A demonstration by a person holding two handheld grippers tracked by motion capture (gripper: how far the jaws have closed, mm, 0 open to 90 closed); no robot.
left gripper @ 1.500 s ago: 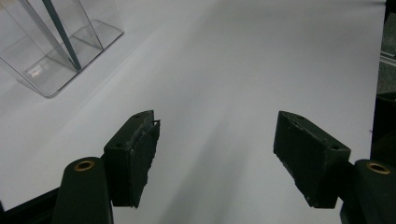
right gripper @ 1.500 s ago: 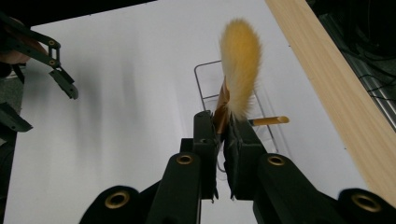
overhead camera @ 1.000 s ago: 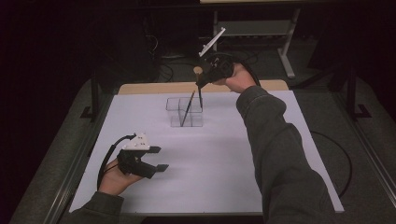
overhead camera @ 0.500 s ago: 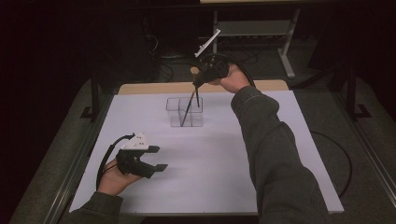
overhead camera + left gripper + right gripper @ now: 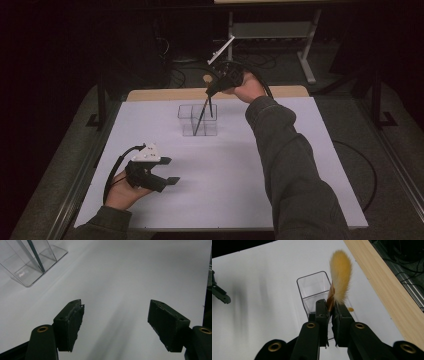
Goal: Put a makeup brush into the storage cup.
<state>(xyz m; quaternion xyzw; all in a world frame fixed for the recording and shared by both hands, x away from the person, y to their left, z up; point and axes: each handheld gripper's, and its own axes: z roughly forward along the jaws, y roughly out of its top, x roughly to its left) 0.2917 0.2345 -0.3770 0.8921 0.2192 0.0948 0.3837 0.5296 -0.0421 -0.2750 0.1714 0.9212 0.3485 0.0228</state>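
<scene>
right gripper (image 5: 211, 91) at the far middle of the table (image 5: 300, 165), jaws clenched on a makeup brush (image 5: 340, 280) just below its yellow bristles, so the dark handle hangs down into a compartment of the clear box (image 5: 198, 120); likely a lowering step. a second dark stick leans in the box. left gripper (image 5: 169, 171) rests near left, jaws released and holding nothing. open white surface surrounds the box; the wooden far edge (image 5: 150, 94) lies close behind it.
</scene>
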